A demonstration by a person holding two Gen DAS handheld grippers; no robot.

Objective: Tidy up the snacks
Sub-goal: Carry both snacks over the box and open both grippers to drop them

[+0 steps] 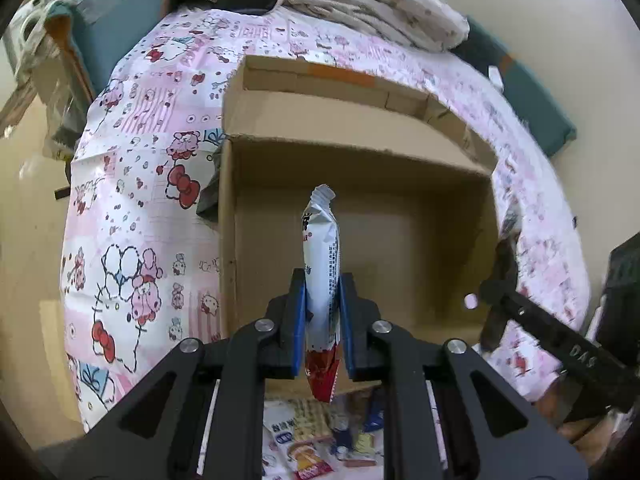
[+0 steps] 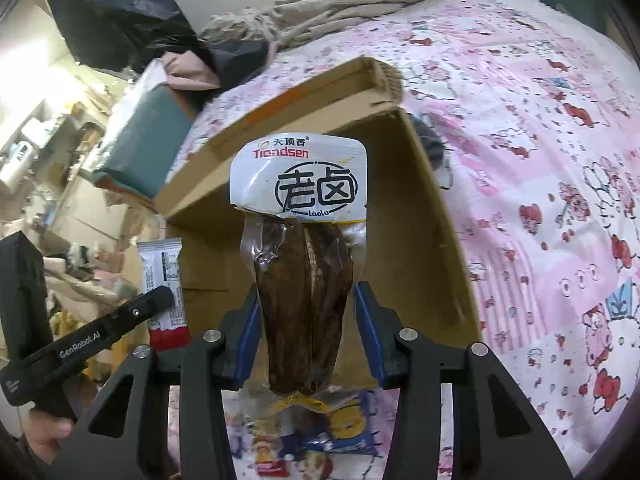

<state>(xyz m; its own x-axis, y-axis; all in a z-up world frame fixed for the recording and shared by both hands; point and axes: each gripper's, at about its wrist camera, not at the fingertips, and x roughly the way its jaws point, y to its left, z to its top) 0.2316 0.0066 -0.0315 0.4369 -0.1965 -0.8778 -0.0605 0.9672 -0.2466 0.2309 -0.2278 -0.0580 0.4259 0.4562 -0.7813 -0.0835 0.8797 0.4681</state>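
The left gripper (image 1: 323, 300) pinches a thin white and red snack bar (image 1: 322, 276) over the open box (image 1: 360, 128). The right gripper (image 2: 306, 320) pinches a brown meat pack (image 2: 304, 280) over that box too.

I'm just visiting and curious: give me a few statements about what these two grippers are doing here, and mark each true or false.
1. The left gripper is clamped on a slim white-and-red snack packet. True.
2. The right gripper is empty. False: it holds a vacuum-packed brown snack.
3. The cardboard box is already full of snacks. False: the inside that shows is bare.
4. More snacks lie on the patterned sheet below the grippers. True.
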